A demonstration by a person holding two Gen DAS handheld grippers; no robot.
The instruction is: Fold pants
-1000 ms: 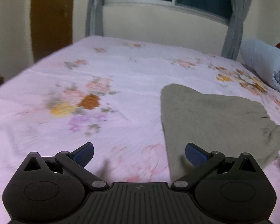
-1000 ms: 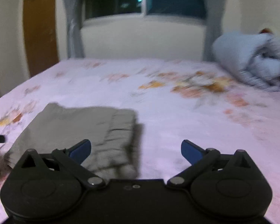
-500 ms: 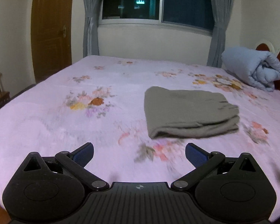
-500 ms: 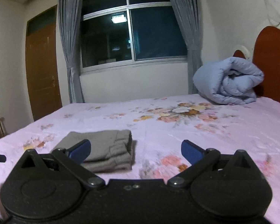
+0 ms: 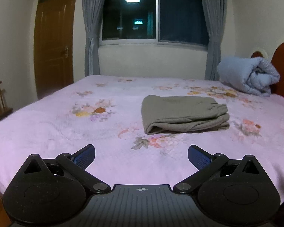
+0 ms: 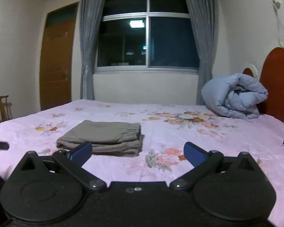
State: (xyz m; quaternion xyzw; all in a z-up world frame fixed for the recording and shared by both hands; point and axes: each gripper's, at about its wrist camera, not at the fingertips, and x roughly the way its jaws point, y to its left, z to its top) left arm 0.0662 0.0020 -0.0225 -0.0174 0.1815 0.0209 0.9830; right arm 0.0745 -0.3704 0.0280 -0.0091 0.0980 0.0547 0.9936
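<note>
Left tongs (image 5: 141, 156) hung spread and empty over the near bed (image 5: 47, 128) | folded pants (image 5: 183, 116) lay mid-bed, well beyond both | right tongs (image 6: 137, 152) likewise spread, holding nothing | risk: a careless swipe could snag the stacked layers and undo the fold.

A wide bed covered by a pale pink sheet with floral prints (image 5: 108, 124) fills the room. Behind it, a cream plaster wall (image 5: 151, 60) holds a dark sliding window with a metal frame (image 5: 155, 17), which reflects a ceiling lamp, flanked by tied grey curtains (image 5: 90, 28). A brown wooden door (image 5: 53, 45) stands left, beside a wooden chair (image 6: 1, 106). A rolled light-blue quilt (image 6: 234, 96) rests against the reddish-brown arched headboard (image 6: 278, 83).
</note>
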